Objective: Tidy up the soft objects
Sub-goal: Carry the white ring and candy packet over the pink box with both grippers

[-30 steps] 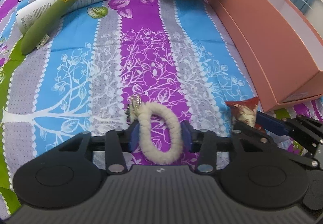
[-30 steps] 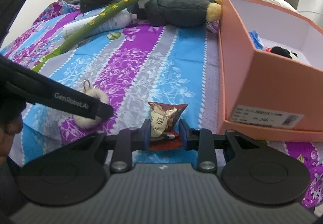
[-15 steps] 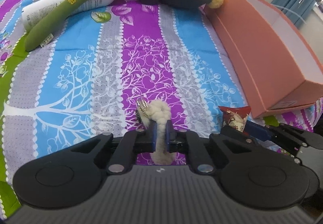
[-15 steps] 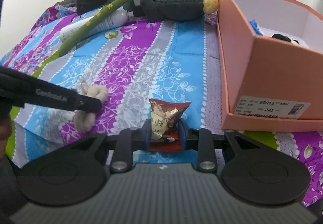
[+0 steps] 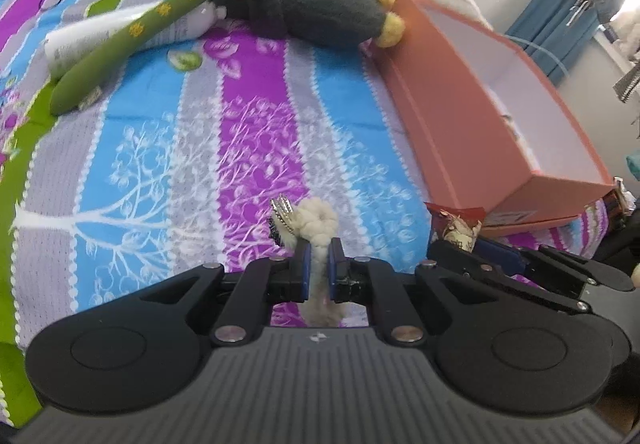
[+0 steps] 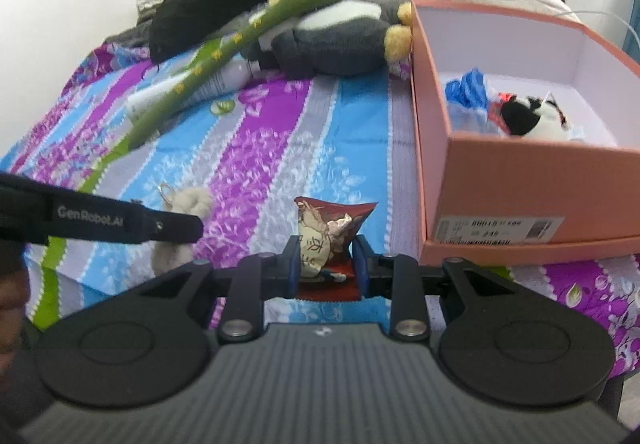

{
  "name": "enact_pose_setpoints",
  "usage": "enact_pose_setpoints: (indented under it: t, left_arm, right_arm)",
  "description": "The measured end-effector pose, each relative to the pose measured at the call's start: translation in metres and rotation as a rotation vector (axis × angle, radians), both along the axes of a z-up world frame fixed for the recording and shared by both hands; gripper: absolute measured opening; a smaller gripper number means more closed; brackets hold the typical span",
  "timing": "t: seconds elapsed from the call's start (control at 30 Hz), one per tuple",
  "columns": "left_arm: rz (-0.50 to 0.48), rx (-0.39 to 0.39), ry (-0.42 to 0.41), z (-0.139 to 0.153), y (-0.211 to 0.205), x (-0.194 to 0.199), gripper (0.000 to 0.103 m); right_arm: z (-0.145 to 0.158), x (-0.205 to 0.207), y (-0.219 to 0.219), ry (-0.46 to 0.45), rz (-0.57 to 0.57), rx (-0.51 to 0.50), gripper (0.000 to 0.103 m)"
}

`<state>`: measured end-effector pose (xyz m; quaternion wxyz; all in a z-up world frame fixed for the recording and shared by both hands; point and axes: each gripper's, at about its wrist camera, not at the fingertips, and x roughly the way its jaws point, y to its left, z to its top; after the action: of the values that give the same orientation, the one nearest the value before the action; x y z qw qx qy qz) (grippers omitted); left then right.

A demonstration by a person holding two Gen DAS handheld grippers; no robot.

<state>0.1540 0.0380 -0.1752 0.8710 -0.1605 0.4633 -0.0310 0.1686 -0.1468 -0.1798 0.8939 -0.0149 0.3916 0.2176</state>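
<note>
Now your left gripper [image 5: 319, 264] is clamped hard on the cream fluffy ring [image 5: 318, 228], which a second ago still lay round and unsquashed between open pads; it is pinched flat, its metal clasp [image 5: 282, 213] sticking out to the left, and it looks lifted off the striped bedspread [image 5: 160, 147]. Your right gripper [image 6: 326, 264] holds the red snack packet [image 6: 330, 232] between its pads, as it did a second ago, and the view has risen since then, so more of the box's inside shows. The salmon-pink box [image 6: 520, 187] sits just right of the packet on the bed; inside it lie a black-and-white plush toy [image 6: 528, 119] and something blue [image 6: 468, 87] (a crumpled bag or cloth, hard to tell). Behind, a long green plush stick [image 6: 240, 39] rests across a white bottle [image 6: 188, 91] and a grey penguin-like plush [image 6: 332, 39]. The bottle is mostly hidden under the stick, both views are motion-blurred, and the box label is unreadable.
</note>
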Motion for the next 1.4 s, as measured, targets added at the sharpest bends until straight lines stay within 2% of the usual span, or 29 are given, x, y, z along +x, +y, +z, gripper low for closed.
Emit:
enact_pose_setpoints:
  t: [0.33,0.53,0.87,1.0,1.17,1.33,1.4]
  left_arm:
    - [-0.069,-0.04,-0.115,0.059,-0.009,0.015,0.011]
    - [-0.143,-0.113,-0.195,0.105,-0.022,0.035,0.011]
    - [-0.27,-0.139,-0.32,0.18,-0.06,0.068,0.011]
    - [-0.302,-0.157,-0.317,0.197,-0.076,0.091,0.011]
    - [-0.333,-0.143,-0.28,0.204,-0.105,0.131,0.011]
    - [-0.364,-0.089,-0.215,0.188,-0.141,0.176,0.011]
    - [-0.38,-0.049,-0.178,0.174,-0.158,0.192,0.011]
  right_arm:
    - [0.055,-0.002,-0.008,-0.1,-0.037,0.052,0.031]
    - [0.097,0.003,-0.02,-0.197,-0.09,0.077,0.031]
    - [0.164,0.009,-0.05,-0.36,-0.17,0.074,0.031]
    - [0.186,0.018,-0.069,-0.414,-0.207,0.069,0.031]
    - [0.198,0.042,-0.098,-0.403,-0.256,0.077,0.031]
    - [0.184,0.081,-0.128,-0.295,-0.313,0.069,0.031]
    - [0.171,0.096,-0.135,-0.245,-0.333,0.017,0.031]
